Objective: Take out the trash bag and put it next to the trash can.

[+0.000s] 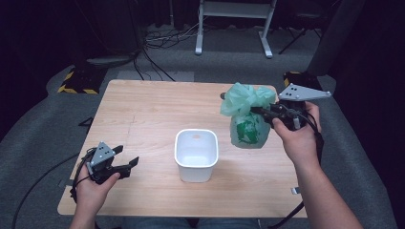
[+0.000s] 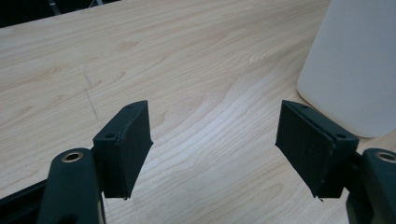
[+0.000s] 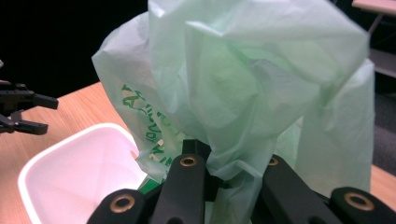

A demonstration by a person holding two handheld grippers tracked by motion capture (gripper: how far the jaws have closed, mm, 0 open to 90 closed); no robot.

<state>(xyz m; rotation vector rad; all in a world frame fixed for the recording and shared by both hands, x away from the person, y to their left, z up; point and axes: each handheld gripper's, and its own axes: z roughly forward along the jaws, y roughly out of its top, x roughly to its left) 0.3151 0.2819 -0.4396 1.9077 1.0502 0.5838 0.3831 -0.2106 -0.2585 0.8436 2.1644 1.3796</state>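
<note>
The right gripper (image 1: 265, 112) has the green plastic bag (image 1: 246, 121) pinched at its gathered neck, jaws clamped on the bunched film just under the ruffled top, and the bag hangs in the air over the right side of the table (image 1: 157, 102), just to the right of the white bin (image 1: 196, 155) and apart from it. In the right gripper view the crumpled film (image 3: 252, 84) billows above the jaws, with the bin's open mouth (image 3: 79, 182) down to the left. The bag looks soft and thin, with a rounded, filled belly that sags below the grip, so it probably carries some weight but not much. That film is likely slippery and could tear if tugged hard; the twisted neck seems the sound place to hold, since the layers bunch thick there. The left gripper (image 1: 128, 166) rests low near the table's front left corner, jaws spread wide and holding nothing, bare wood between them in the left gripper view, with the bin's wall (image 2: 355, 65) off to one side.
</note>
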